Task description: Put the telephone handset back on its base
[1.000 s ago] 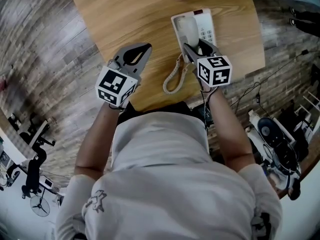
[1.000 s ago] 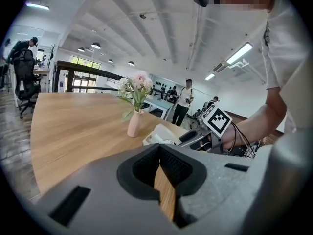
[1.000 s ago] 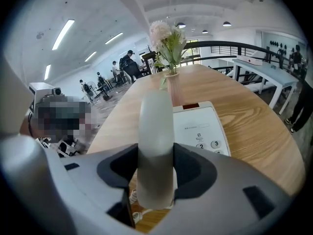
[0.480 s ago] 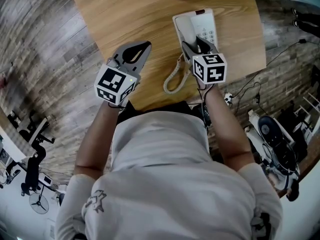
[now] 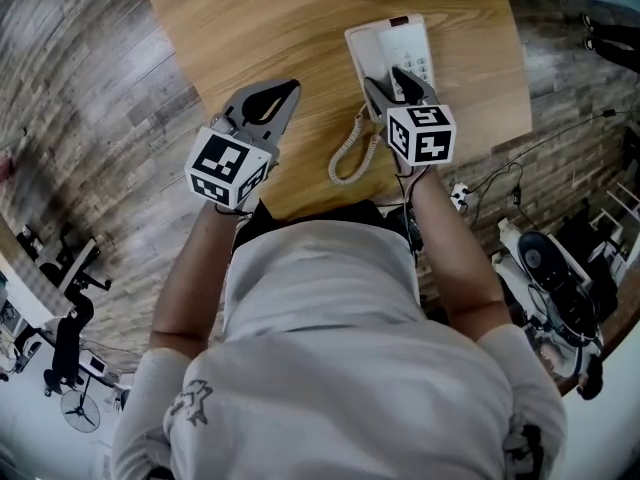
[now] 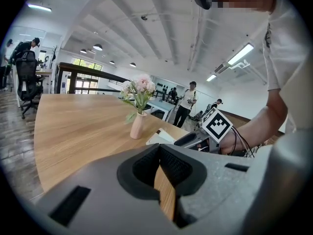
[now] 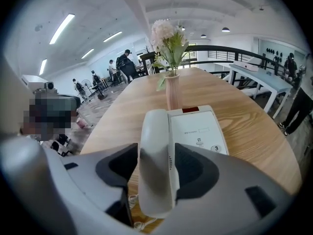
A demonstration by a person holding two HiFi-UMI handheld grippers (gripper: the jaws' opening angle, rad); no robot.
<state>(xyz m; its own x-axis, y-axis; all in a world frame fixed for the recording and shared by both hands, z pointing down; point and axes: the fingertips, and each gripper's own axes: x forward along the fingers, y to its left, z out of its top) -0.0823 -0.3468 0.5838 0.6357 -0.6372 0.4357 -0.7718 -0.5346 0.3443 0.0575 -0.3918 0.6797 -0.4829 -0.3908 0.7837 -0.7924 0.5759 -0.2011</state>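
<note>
The white telephone base (image 5: 412,46) lies on the wooden table (image 5: 260,28), and the white handset (image 5: 373,54) rests along its left side. My right gripper (image 5: 388,80) reaches down over the handset's near end. In the right gripper view the handset (image 7: 156,151) lies between the jaws of the right gripper (image 7: 156,166). Those jaws have just been opening, and the pads stand slightly apart from the handset. The keypad side of the base (image 7: 198,126) shows to the right. My left gripper (image 5: 283,92) hovers left of the phone, shut and holding nothing (image 6: 159,148).
A coiled cord (image 5: 348,158) hangs from the phone toward the table's near edge. A pink vase with flowers (image 7: 172,94) stands just beyond the base, also visible as the vase (image 6: 137,124) in the left gripper view. People and desks are far behind.
The right gripper's jaws stand slightly wider around the handset than before. Both hands stay where they were.
</note>
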